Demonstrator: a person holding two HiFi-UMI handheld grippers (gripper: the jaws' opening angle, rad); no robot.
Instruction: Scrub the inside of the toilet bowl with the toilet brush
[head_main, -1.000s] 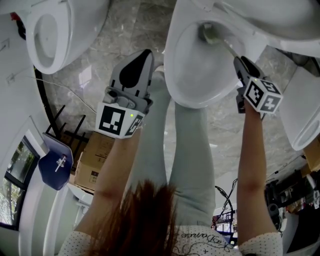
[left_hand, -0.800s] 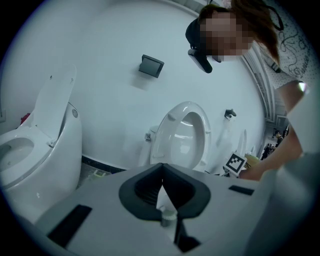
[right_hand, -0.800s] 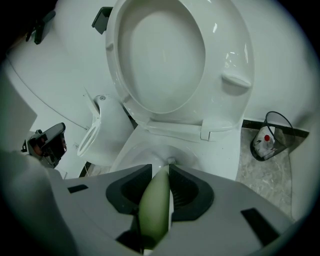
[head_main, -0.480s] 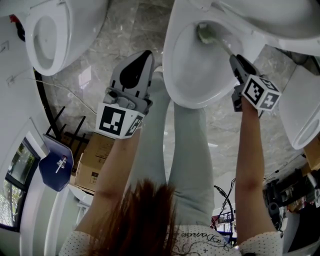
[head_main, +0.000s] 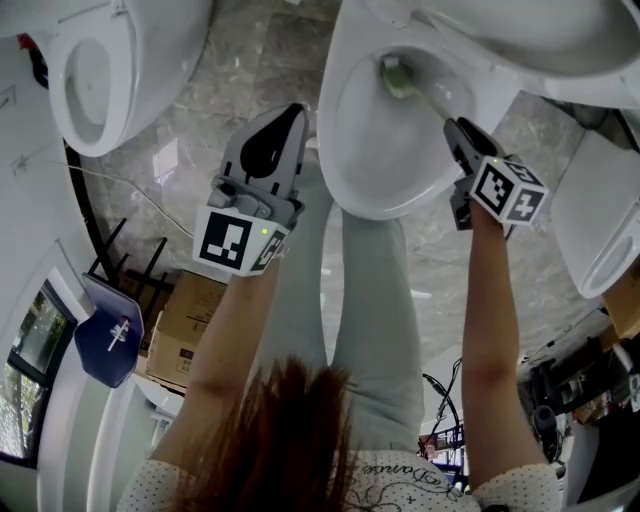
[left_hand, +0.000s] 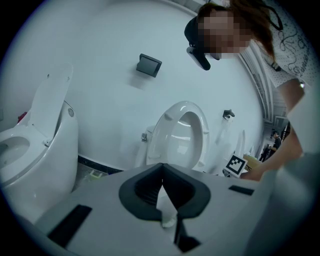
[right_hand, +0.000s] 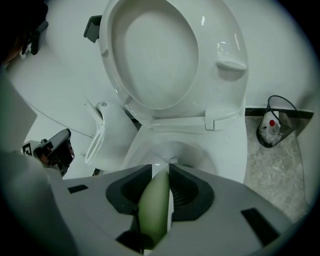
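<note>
The white toilet bowl fills the top middle of the head view, its lid raised. A toilet brush with a pale green handle runs down into the bowl. Its head rests against the far inner wall, and in the right gripper view the bristles show just past the jaws. My right gripper is shut on the handle at the bowl's right rim. My left gripper is shut with nothing in it, held left of the bowl, and faces another toilet.
A second toilet stands at the upper left and a third at the right edge. A wire bin sits on the marble floor right of the bowl. The person's legs stand before the bowl, with a cardboard box at lower left.
My right gripper and the brush have shifted left, and the brush head has slid left across the bowl's far wall. The left gripper has barely moved.
</note>
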